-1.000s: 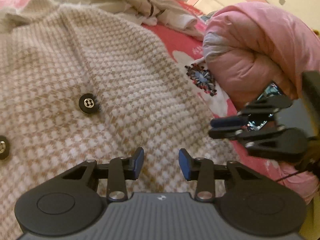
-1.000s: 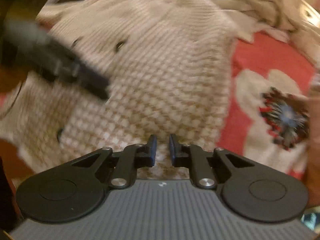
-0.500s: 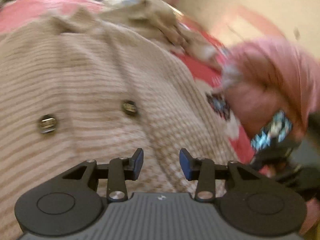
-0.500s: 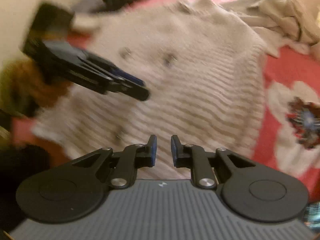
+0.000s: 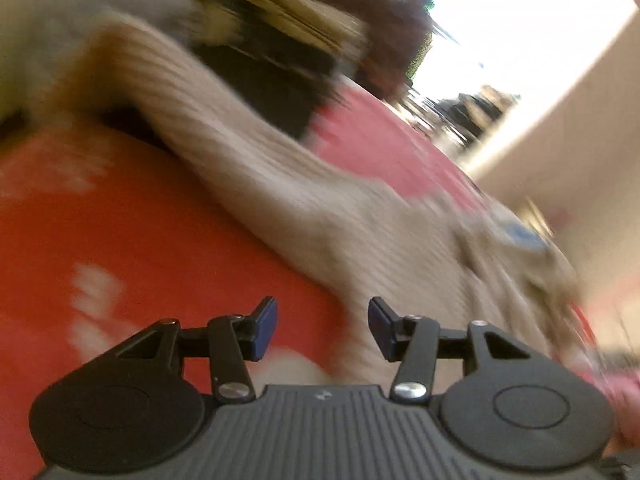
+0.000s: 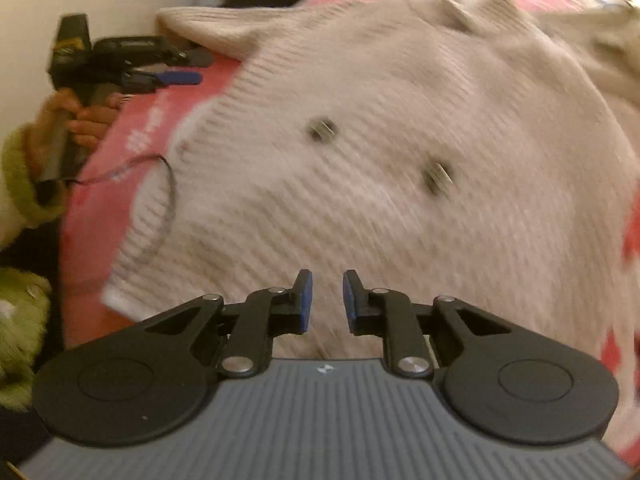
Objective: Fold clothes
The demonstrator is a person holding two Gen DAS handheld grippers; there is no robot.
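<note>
Beige knit cardigan [image 6: 400, 160] lies spread flat on the red-and-pink flowered bed [image 6: 120, 152], two dark buttons up. Left gripper [image 5: 322, 320] at the bed's left edge, held in a hand [image 6: 76, 120]: fingers opening, nothing between. Right gripper [image 6: 327, 300] over the hem: fingers slightly apart, empty.

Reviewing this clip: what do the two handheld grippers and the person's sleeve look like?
Both the left gripper and right gripper have black linkage fingers with blue pads, round black pivot housings, silver screws and a ribbed grey body. In the right wrist view, a thin dark cable trails from the left unit, beside a fuzzy green sleeve.
</note>
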